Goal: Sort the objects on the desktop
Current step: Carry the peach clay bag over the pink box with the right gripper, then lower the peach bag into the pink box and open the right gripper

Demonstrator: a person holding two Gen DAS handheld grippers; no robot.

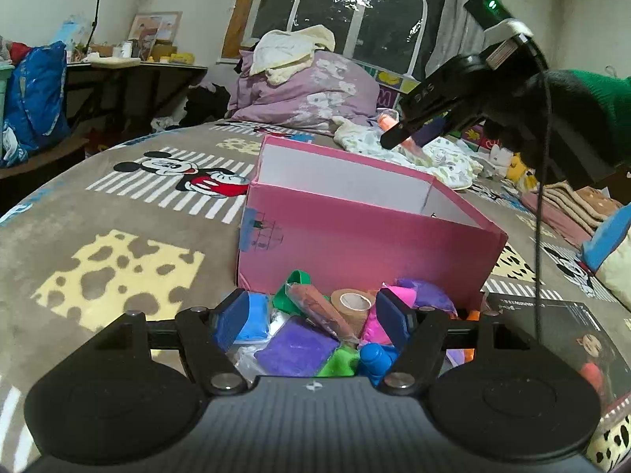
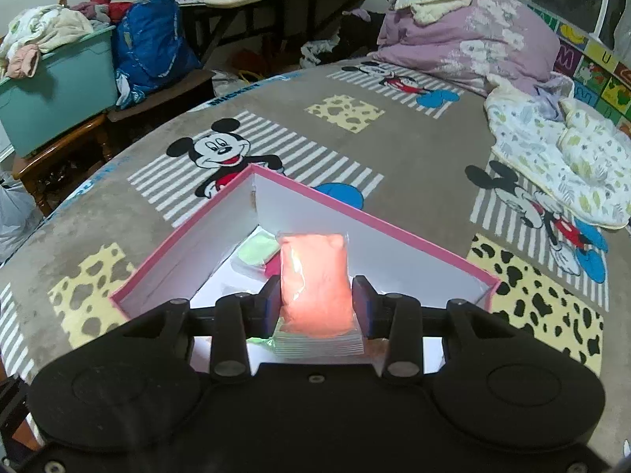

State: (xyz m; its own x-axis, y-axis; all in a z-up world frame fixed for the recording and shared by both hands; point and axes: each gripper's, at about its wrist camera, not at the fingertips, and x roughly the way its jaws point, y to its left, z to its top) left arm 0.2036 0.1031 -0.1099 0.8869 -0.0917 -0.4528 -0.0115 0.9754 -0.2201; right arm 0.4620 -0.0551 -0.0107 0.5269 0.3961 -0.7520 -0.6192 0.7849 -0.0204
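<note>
A pink box [image 1: 366, 236] with a white inside stands open on the Mickey Mouse bedspread. My left gripper [image 1: 315, 315] is open and low over a pile of clay packets: blue [image 1: 252, 315], purple [image 1: 295, 349], brown [image 1: 319, 307], plus a roll of tape [image 1: 353, 303]. My right gripper [image 2: 317, 299] is shut on an orange clay packet [image 2: 315, 280] and holds it above the box [image 2: 181, 236]. A pale green packet [image 2: 258, 250] lies in the box's far corner. The right gripper also shows in the left wrist view [image 1: 410, 130], above the box.
A dark booklet [image 1: 552, 327] lies right of the pile. Purple bedding [image 2: 465, 35] and a floral blanket [image 2: 552, 146] lie on the far side of the bed. A teal bin [image 2: 51, 90] and a blue bag [image 2: 150, 47] stand beyond the bed's left edge.
</note>
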